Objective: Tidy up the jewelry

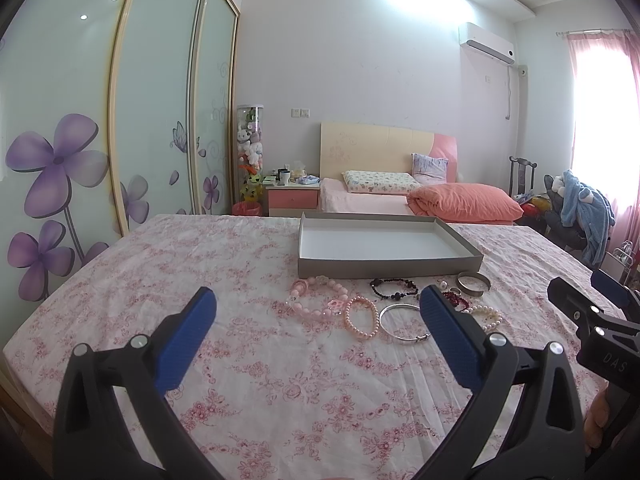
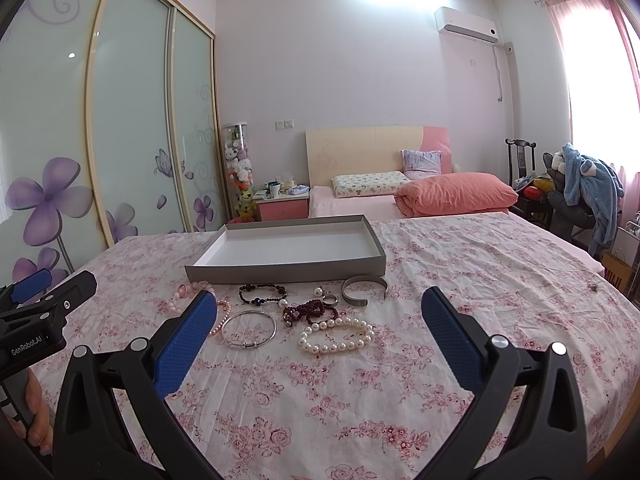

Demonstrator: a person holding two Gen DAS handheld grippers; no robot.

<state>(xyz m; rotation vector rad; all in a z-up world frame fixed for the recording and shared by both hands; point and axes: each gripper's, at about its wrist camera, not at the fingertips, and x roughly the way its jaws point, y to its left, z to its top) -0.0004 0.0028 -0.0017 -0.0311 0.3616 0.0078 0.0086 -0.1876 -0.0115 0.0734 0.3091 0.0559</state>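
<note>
A grey box [image 1: 384, 270] [image 2: 288, 272] with a white empty inside lies on the floral tablecloth. In front of it lies jewelry: a pink bead necklace [image 1: 316, 298], a pink pearl bracelet [image 1: 361, 317], a silver bangle [image 1: 402, 318] [image 2: 249, 328], a black bead bracelet [image 1: 394, 288] [image 2: 262, 294], a dark red bead bracelet [image 2: 310, 310], a white pearl bracelet [image 2: 336, 336], a metal cuff [image 1: 474, 284] [image 2: 365, 292], a ring [image 2: 330, 300]. My left gripper [image 1: 318, 312] is open above the cloth, short of the jewelry. My right gripper [image 2: 320, 312] is open, also short of it.
The table [image 1: 260, 380] has a pink floral cloth. A small item [image 2: 593, 287] lies far right on it. Behind stand a bed [image 1: 400, 196], a nightstand [image 1: 292, 196], a wardrobe with sliding doors [image 1: 120, 120] on the left and a chair with clothes [image 2: 588, 192] on the right.
</note>
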